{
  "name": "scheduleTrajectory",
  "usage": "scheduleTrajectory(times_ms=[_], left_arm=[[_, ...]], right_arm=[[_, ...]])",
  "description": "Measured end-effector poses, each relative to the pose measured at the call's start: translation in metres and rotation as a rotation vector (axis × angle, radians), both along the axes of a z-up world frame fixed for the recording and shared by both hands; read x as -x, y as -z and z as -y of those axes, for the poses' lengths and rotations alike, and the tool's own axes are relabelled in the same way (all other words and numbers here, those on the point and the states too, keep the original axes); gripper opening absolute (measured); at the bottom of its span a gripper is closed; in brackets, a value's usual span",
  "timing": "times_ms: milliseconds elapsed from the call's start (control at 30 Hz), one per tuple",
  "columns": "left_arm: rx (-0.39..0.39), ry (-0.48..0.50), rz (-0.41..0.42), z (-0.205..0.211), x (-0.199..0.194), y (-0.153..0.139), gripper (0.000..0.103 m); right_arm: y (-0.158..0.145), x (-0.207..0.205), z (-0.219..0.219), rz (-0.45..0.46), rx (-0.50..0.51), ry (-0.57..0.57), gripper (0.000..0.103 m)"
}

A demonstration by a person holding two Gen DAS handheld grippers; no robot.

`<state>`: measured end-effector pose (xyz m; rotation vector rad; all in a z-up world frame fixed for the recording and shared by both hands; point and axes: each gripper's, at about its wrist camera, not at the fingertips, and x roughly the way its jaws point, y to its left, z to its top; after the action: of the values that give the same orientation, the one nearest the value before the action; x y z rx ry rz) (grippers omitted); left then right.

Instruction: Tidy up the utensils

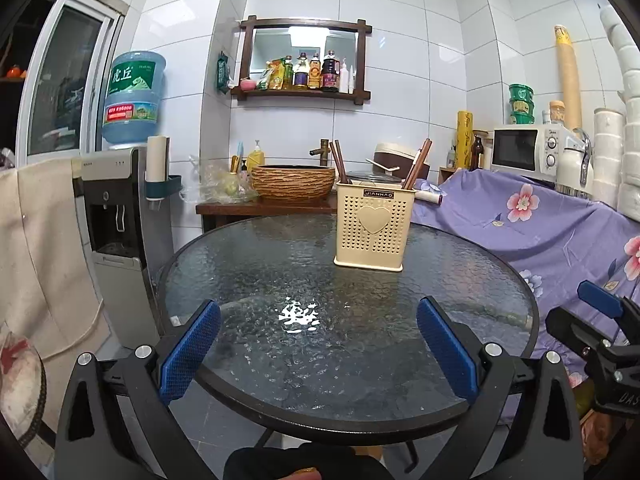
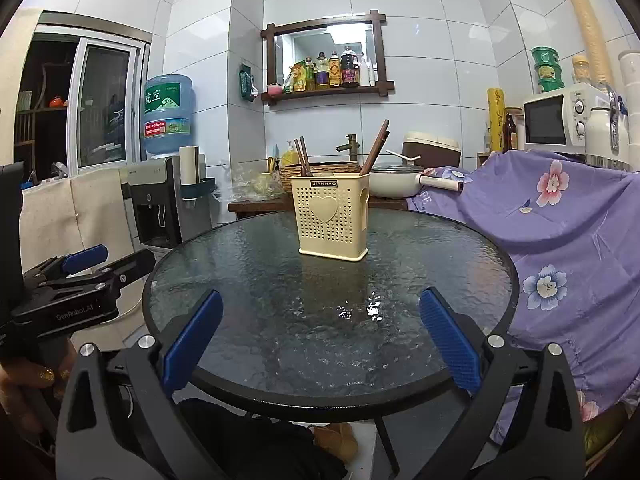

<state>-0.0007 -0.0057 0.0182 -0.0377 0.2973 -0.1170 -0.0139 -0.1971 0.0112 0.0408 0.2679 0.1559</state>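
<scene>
A cream perforated utensil holder (image 1: 374, 226) (image 2: 331, 216) with a heart on its front stands upright on the far side of the round glass table (image 1: 280, 360) (image 2: 280, 344). Brown chopsticks (image 1: 341, 162) (image 2: 303, 157) lean in its left compartment, and more chopsticks (image 1: 418, 164) (image 2: 376, 146) lean in its right one. My left gripper (image 1: 318, 308) hovers open over the table's near edge with nothing between its fingers. My right gripper (image 2: 322, 300) is likewise open and empty, near the front rim. Each gripper shows at the side of the other's view.
A water dispenser (image 1: 120, 216) with a blue bottle stands left of the table. A purple floral cloth (image 1: 540, 224) (image 2: 568, 240) covers furniture on the right, under a microwave (image 1: 524, 148). Behind the table sit a woven basin (image 1: 292, 182), a pot (image 2: 396, 182) and a wall shelf of bottles (image 1: 308, 72).
</scene>
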Motion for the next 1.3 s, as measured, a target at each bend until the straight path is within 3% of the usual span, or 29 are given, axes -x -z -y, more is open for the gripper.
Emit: scheduleTrajectory(times_ms=[1300], left_arm=[[0.004, -0.013, -0.043, 0.0006, -0.0007, 0.0029, 0.097]], right_arm=[[0.0031, 0.0008, -0.0018, -0.015, 0.003, -0.013, 0.097]])
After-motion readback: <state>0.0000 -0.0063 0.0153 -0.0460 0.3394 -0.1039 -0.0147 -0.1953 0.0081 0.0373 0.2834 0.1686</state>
